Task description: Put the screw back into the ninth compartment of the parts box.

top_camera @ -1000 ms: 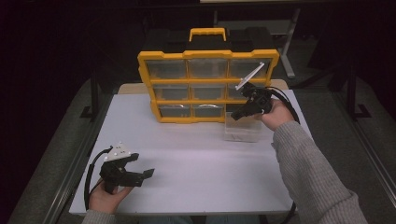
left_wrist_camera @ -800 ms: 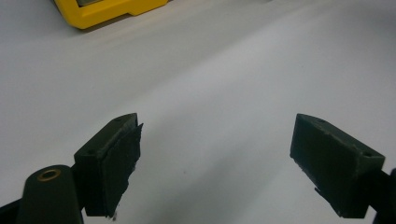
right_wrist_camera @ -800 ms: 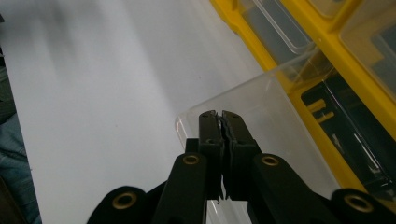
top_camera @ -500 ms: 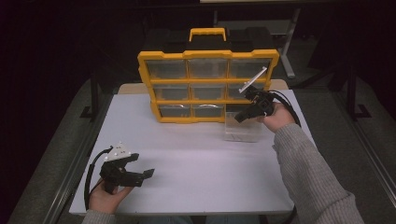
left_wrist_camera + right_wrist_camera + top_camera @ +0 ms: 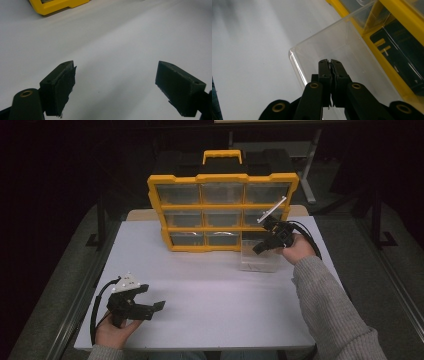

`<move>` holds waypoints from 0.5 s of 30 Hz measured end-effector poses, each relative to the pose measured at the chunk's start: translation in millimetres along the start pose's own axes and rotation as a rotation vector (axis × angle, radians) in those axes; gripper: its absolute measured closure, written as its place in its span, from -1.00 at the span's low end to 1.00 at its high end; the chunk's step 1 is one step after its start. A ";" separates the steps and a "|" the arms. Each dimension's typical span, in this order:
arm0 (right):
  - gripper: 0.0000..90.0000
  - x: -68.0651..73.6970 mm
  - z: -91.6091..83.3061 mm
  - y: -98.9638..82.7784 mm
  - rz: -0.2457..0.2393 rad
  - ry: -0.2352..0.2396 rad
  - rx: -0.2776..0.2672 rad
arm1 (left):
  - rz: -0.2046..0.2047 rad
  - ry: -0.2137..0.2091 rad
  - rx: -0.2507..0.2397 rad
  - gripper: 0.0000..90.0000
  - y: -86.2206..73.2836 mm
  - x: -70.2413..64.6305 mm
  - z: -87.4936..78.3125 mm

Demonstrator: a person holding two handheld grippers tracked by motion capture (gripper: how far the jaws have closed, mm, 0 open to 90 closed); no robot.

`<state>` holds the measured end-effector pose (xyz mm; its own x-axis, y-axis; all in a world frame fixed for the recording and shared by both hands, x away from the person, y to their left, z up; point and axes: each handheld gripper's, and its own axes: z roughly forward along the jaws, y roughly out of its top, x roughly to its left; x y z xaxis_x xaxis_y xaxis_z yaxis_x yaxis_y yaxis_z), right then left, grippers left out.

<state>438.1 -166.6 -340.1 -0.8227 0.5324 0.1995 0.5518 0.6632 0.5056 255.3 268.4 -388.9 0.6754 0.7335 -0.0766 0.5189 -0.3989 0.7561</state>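
The right hand-held gripper [image 5: 260,247] hangs over the clear plastic drawer [image 5: 260,261], which stands on the white bench [image 5: 220,290] just in front of the yellow organizer cabinet [image 5: 222,212], at its lower right corner. In the right gripper view, the jaws are pressed together with nothing visible between them, and their tips point into the open top of the drawer [image 5: 347,47]. The emptied slot of the cabinet [image 5: 397,45] lies just beyond the drawer's far wall. The left hand-held gripper [image 5: 152,306] rests near the front left corner of the bench, well apart from the drawer. Its jaws stand wide apart over bare bench surface [image 5: 112,50] and grip nothing.
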 end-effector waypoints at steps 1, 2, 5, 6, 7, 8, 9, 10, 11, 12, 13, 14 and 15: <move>0.91 -0.3 0.5 -0.7 0.006 -0.003 0.004 | 0.004 0.000 0.003 -0.65 0.0 0.2 -0.1; 0.91 -1.3 1.1 -1.2 -0.004 -0.002 -0.002 | 0.002 0.000 0.003 -0.65 0.0 0.1 0.0; 0.91 -2.6 2.0 -2.8 0.001 -0.002 -0.004 | 0.003 -0.001 0.007 -0.65 0.0 0.2 0.0; 0.91 -2.5 1.7 -3.3 0.012 -0.008 0.002 | 0.002 0.000 0.005 -0.65 0.0 0.1 0.0; 0.91 -2.9 1.7 -3.9 0.014 -0.009 -0.002 | 0.003 0.000 0.005 -0.65 0.1 0.1 -0.1; 0.91 -2.8 1.6 -4.2 0.019 -0.005 -0.005 | 0.002 0.000 0.005 -0.65 0.1 0.1 0.0; 0.91 -3.3 2.1 -4.8 0.019 -0.005 -0.006 | 0.001 0.000 0.005 -0.65 0.0 0.0 0.0; 0.91 -3.5 2.8 -5.4 0.021 -0.006 -0.006 | 0.001 -0.001 0.006 -0.65 0.0 0.0 0.2; 0.91 -4.0 4.0 -6.2 0.021 -0.006 -0.005 | 0.001 -0.001 0.007 -0.65 0.0 -0.1 0.2; 0.91 -4.4 5.1 -6.8 0.020 -0.003 -0.004 | 0.003 -0.001 0.008 -0.65 0.0 -0.1 0.3; 0.91 -4.9 6.1 -7.5 0.018 -0.007 -0.005 | 0.002 -0.001 0.008 -0.65 0.0 -0.1 0.4; 0.91 -4.9 6.7 -8.3 0.031 -0.008 0.001 | 0.003 -0.001 0.009 -0.65 0.0 0.0 0.4; 0.91 -5.6 7.6 -9.0 0.031 -0.004 -0.001 | 0.004 -0.001 0.009 -0.65 -0.1 0.1 0.4</move>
<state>438.8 -171.6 -352.2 -0.8049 0.5545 0.2114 0.5765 0.6461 0.5001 255.6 268.3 -389.2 0.6781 0.7312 -0.0743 0.5209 -0.4068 0.7504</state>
